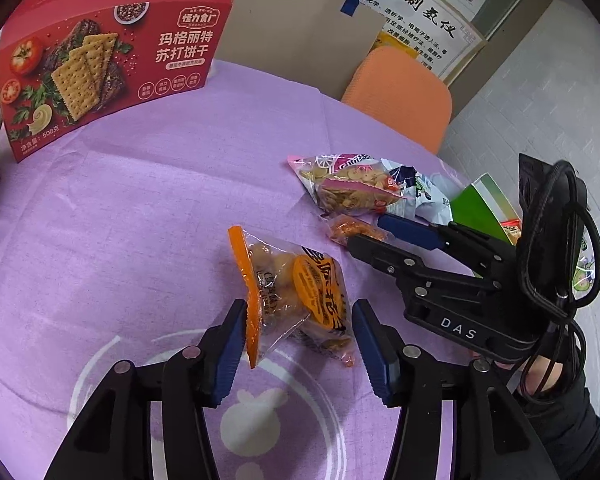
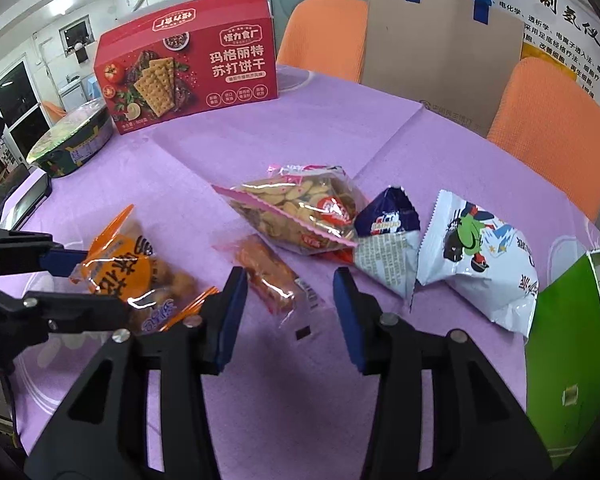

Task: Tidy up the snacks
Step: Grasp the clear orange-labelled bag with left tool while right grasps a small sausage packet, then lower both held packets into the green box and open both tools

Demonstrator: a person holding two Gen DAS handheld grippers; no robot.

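An orange snack bag lies on the purple tablecloth between the open fingers of my left gripper; it also shows in the right wrist view. My right gripper is open around a small clear pack with an orange snack, also seen in the left wrist view. Beyond lie a pink cracker bag, a blue-and-white packet and a white packet with a green figure. The right gripper shows in the left wrist view.
A red cracker box stands at the back left. A round dark tin sits left of it. A green box stands at the right edge. A brown paper bag and orange chairs stand behind the table.
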